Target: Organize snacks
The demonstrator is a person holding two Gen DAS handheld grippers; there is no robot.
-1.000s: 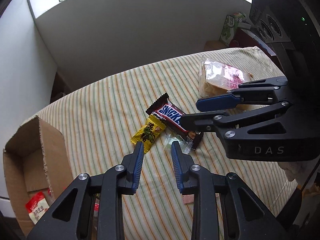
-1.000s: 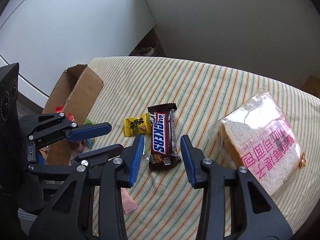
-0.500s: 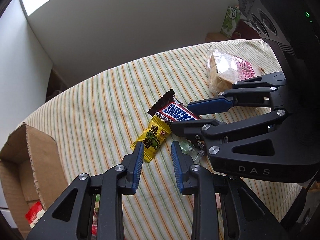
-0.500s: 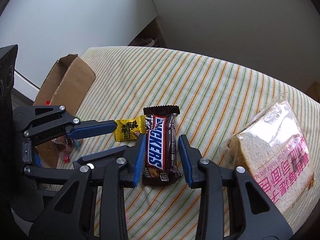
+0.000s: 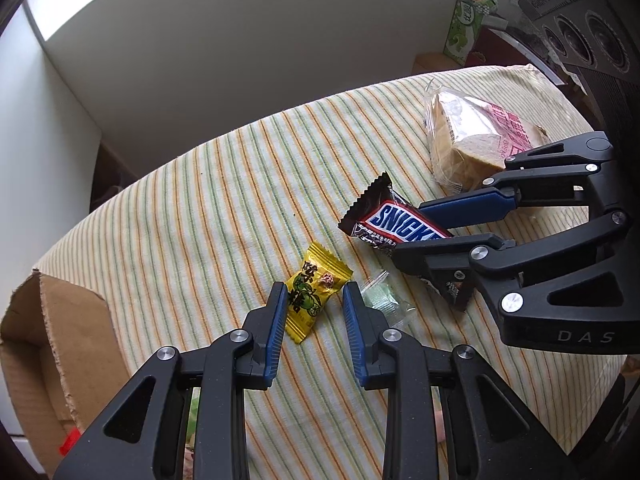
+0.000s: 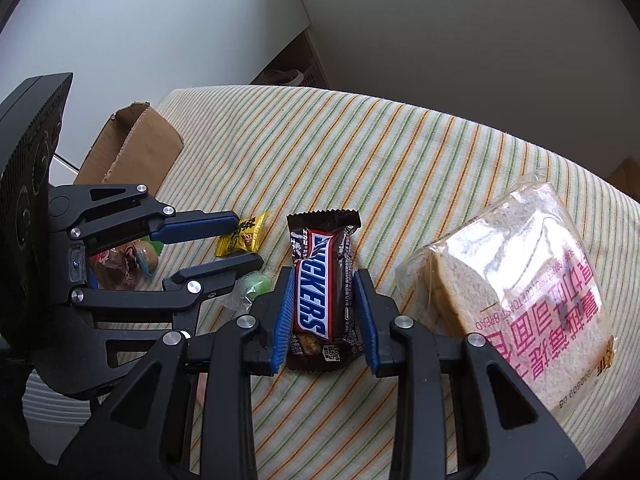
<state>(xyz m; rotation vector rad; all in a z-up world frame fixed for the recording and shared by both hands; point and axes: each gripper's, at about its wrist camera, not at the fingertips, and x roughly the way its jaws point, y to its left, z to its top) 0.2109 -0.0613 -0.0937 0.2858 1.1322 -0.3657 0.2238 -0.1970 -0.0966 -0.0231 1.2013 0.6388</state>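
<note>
A Snickers bar (image 6: 320,280) lies on the striped tablecloth between the open fingers of my right gripper (image 6: 323,278); the pads sit at its long sides, and contact cannot be told. It also shows in the left wrist view (image 5: 396,228). A yellow candy packet (image 5: 314,296) lies between the open fingers of my left gripper (image 5: 314,294), also seen in the right wrist view (image 6: 242,236). A clear-wrapped green candy (image 5: 380,300) lies just right of the left gripper. A bagged bread slice (image 6: 516,280) lies at the right.
An open cardboard box (image 5: 60,344) with a few snack packets inside stands off the table's left edge, also in the right wrist view (image 6: 132,148). A green carton (image 5: 464,28) stands beyond the table's far right. The striped tablecloth (image 5: 224,208) covers the table.
Both grippers have moved forward and down. The Snickers bar now sits between the right fingers and the yellow candy between the left fingers.
</note>
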